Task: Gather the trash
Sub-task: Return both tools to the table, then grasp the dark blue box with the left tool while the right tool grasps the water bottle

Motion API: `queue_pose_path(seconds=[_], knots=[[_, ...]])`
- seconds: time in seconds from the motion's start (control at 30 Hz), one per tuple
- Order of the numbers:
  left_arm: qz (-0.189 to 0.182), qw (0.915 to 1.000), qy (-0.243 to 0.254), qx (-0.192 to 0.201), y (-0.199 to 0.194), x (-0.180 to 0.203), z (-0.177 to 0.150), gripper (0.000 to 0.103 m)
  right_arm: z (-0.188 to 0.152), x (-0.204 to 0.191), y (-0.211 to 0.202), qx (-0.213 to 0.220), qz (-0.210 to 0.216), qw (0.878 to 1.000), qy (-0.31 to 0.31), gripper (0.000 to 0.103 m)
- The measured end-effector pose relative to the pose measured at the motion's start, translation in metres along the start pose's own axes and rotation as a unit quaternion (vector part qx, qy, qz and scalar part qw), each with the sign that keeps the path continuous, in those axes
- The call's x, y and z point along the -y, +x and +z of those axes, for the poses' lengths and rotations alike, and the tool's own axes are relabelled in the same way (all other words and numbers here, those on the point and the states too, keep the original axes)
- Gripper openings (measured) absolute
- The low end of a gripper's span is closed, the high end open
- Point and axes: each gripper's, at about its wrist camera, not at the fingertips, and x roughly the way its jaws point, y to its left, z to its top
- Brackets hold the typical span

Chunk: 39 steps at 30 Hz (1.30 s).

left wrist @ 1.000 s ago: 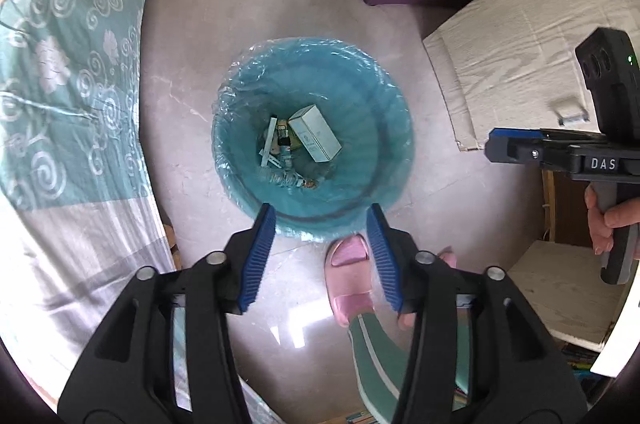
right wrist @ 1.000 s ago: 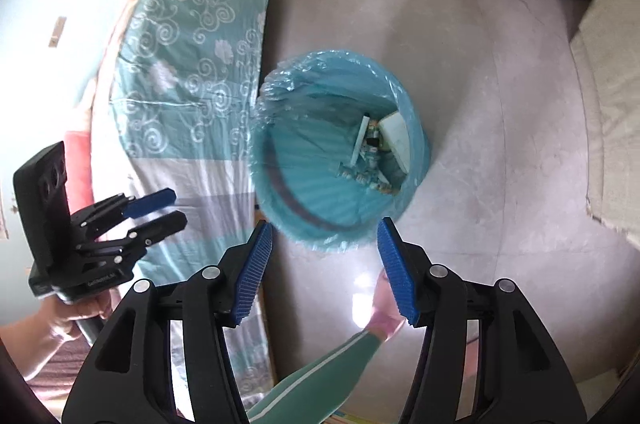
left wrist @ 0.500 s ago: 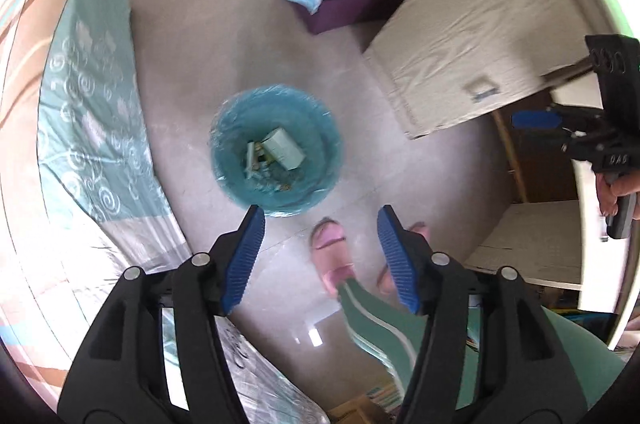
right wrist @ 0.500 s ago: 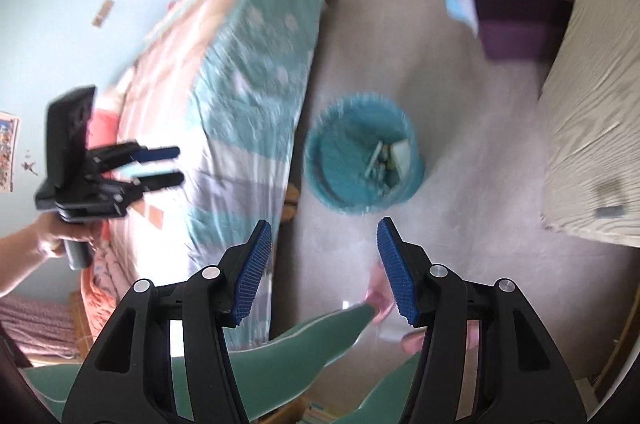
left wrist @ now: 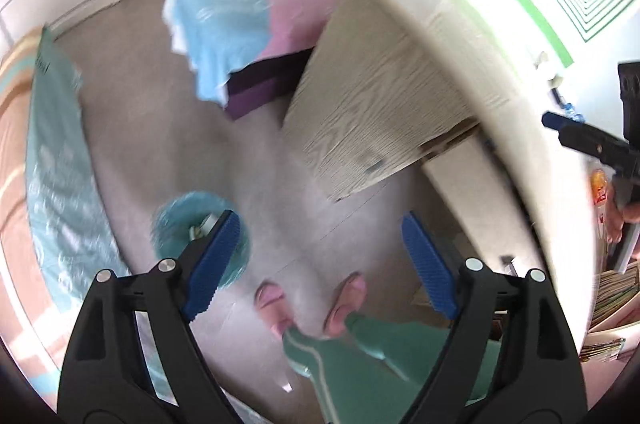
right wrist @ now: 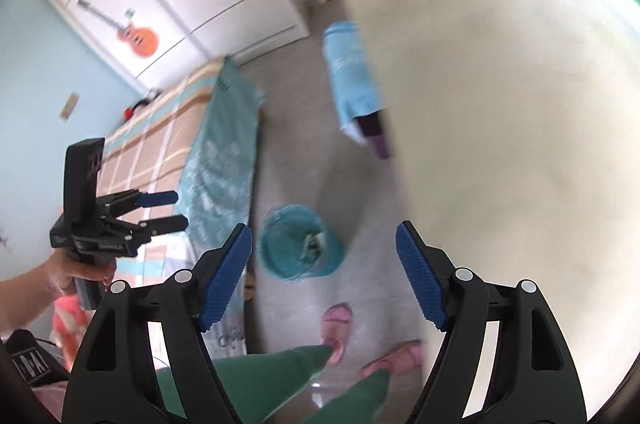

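Two hand-held grippers hang over the room, both angled down toward the floor. The left hand-held gripper point(left wrist: 320, 264) has its jaws opening with nothing between them; the right hand-held gripper point(right wrist: 324, 272) is opening too, and also carries nothing.

By my reading, one drop into the bin is done and the search for the next bit of trash is starting. That calls for finding a piece first: the white tabletop point(right wrist: 500, 128), filling the right wrist view from 1 to 4 o'clock, looks bare in the blur, so no target can be picked out yet.

The teal bin point(right wrist: 298, 244), lined with a clear bag, stands on the floor point(right wrist: 296, 152) just beside the bed point(right wrist: 216, 160), showing at 8 o'clock in the left wrist view behind a fingertip. Inside lie a few scraps of trash point(right wrist: 312, 246), pale and greenish, too blurred to name. It seems far from full.
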Motion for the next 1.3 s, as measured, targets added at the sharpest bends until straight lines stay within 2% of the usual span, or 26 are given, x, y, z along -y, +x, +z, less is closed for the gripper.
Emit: queue_pose_path(seconds=[0.1, 0.27, 0.4, 0.53, 0.63, 0.8, 0.97, 1.17, 1.3], knots=[[-0.022, 0.9993, 0.028, 0.015, -0.001, 0.038, 0.026, 0.085, -0.006, 0.027, -0.036, 0.025, -0.040, 0.999, 0.021, 0.086], [-0.032, 0.9951, 0.091, 0.022, 0.011, 0.103, 0.058, 0.089, -0.031, 0.072, -0.086, 0.060, -0.087, 0.990, 0.090, 0.087], [-0.045, 0.9895, 0.134, 0.031, 0.016, 0.152, 0.077, 0.096, -0.061, 0.106, -0.124, 0.081, -0.128, 0.978, 0.145, 0.089], [-0.055, 0.9832, 0.170, 0.036, 0.022, 0.199, 0.094, 0.096, -0.089, 0.138, -0.156, 0.093, -0.170, 0.961, 0.198, 0.089], [-0.066, 0.9774, 0.197, 0.038, 0.027, 0.233, 0.106, 0.096, -0.107, 0.157, -0.178, 0.113, -0.179, 0.951, 0.226, 0.090], [-0.066, 0.9610, 0.264, 0.053, 0.030, 0.297, 0.119, 0.096, -0.126, 0.178, -0.202, 0.135, -0.185, 0.935, 0.272, 0.090], [-0.095, 0.9428, 0.316, 0.047, 0.037, 0.353, 0.123, 0.096, -0.143, 0.197, -0.233, 0.161, -0.205, 0.921, 0.291, 0.090], [-0.129, 0.9128, 0.387, 0.017, 0.062, 0.421, 0.113, 0.096, -0.182, 0.226, -0.270, 0.173, -0.230, 0.900, 0.327, 0.090], [-0.142, 0.8973, 0.418, 0.000, 0.083, 0.463, 0.109, 0.096, -0.203, 0.250, -0.292, 0.177, -0.249, 0.891, 0.336, 0.090]])
